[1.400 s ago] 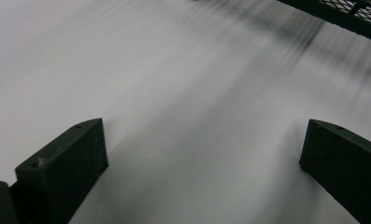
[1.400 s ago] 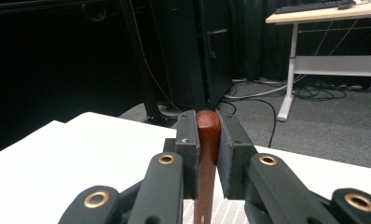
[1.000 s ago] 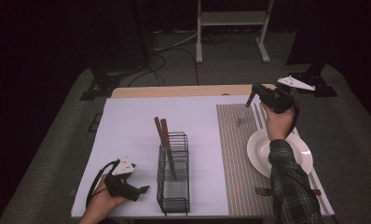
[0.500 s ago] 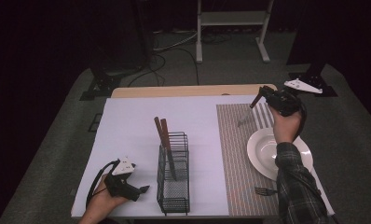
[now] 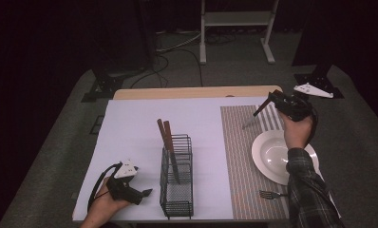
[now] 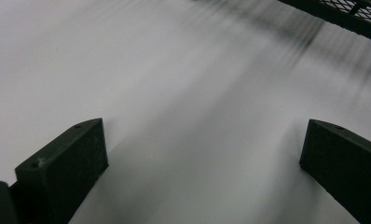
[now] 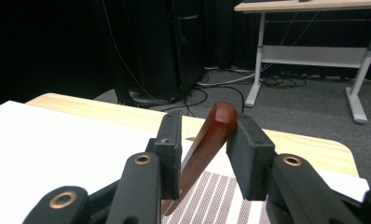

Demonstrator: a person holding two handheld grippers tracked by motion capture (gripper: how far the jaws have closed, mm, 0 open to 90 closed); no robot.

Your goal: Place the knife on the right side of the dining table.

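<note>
The right gripper [image 7: 203, 154] has just been opening, its jaws loose around a brown wooden handle [image 7: 206, 140] above the striped placemat [image 5: 241, 156]. The left gripper [image 5: 146, 192] rests open on the white table [image 5: 130, 123].

Wooden table [image 5: 192, 92] under white sheet [image 5: 130, 137] and striped placemat [image 5: 237, 156].

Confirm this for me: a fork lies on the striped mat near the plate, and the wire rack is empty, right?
Not quite. The rack isn't empty: two wooden handles stand in it, as the high view shows. The fork does lie on the mat near the plate.
</note>
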